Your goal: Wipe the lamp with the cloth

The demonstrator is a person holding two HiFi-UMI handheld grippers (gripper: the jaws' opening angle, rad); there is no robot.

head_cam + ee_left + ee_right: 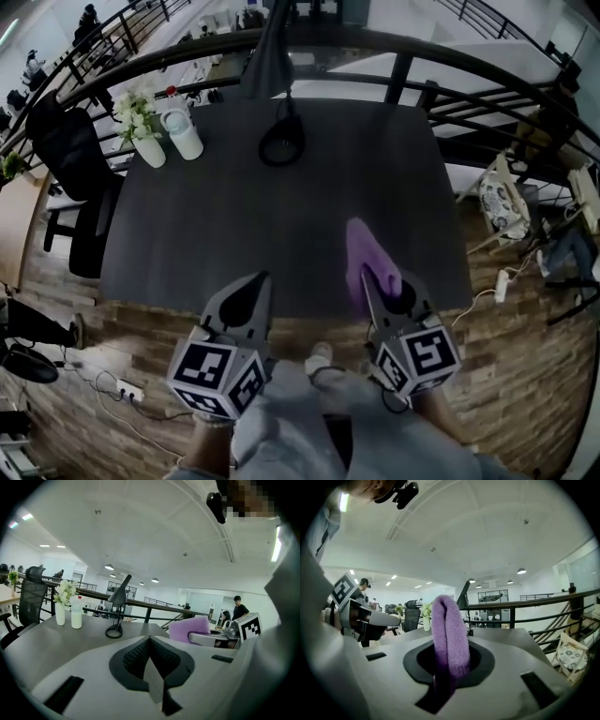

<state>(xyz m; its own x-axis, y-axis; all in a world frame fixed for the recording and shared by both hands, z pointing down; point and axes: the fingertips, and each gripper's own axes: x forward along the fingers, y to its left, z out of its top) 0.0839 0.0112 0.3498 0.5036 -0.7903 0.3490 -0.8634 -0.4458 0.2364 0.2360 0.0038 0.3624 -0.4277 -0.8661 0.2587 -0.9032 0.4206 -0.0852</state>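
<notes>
Two tools at lower frame: left tool (255,286) clenched, empty; right tool (380,281) grasping purple cloth (359,246); lamp (279,139) upper centre on counter (216,225)

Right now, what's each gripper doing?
Left gripper: shut, empty.
Right gripper: shut on the cloth.

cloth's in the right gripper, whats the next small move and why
Probably carry the right gripper forward across the table toward the desk lamp. It is shut on the purple cloth, but it hangs over the near edge while the lamp stands at the far side, so nothing can be wiped from here.
</notes>
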